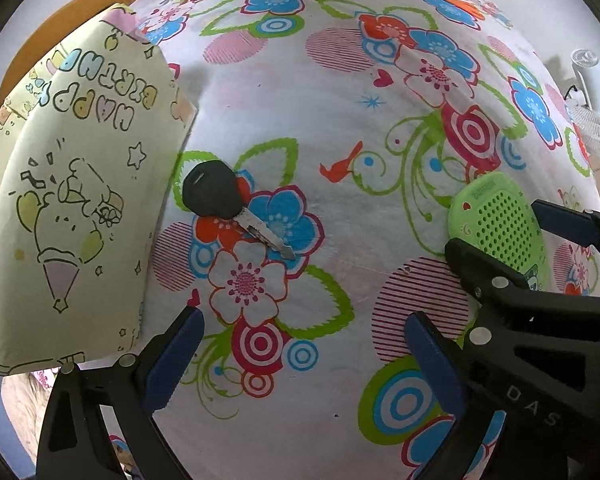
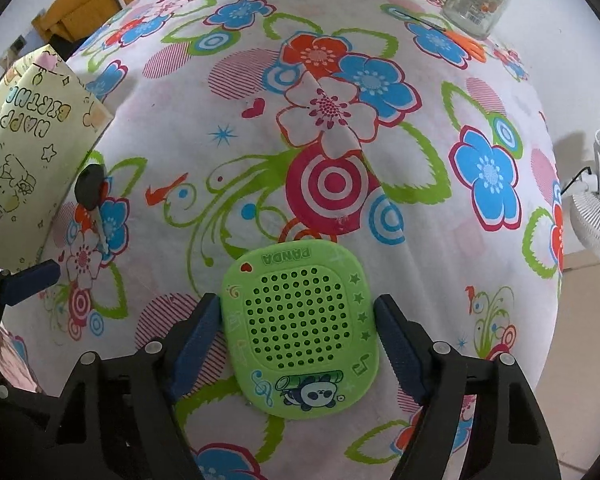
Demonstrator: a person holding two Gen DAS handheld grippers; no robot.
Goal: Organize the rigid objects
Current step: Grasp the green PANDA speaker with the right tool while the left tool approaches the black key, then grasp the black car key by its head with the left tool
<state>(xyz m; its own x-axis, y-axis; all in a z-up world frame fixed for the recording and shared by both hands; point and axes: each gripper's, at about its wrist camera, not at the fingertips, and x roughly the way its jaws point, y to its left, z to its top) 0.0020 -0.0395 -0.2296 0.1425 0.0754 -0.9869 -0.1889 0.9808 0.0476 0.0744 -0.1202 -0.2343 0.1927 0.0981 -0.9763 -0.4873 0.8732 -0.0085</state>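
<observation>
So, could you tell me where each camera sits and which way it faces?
Left wrist: on the left gripper, facing down at the key; its open fingers show, the right gripper at the edge.
Right wrist: on the right gripper, facing down at the green pad between its fingers.
Shared: key, pad, box.

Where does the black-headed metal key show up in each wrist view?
Left wrist view: the black-headed metal key lies left of centre on the floral tablecloth, blade pointing lower right.
Right wrist view: the key sits at the far left edge, seen small.
Shared landmark: the pale yellow birthday-print gift bag just left of the key.
</observation>
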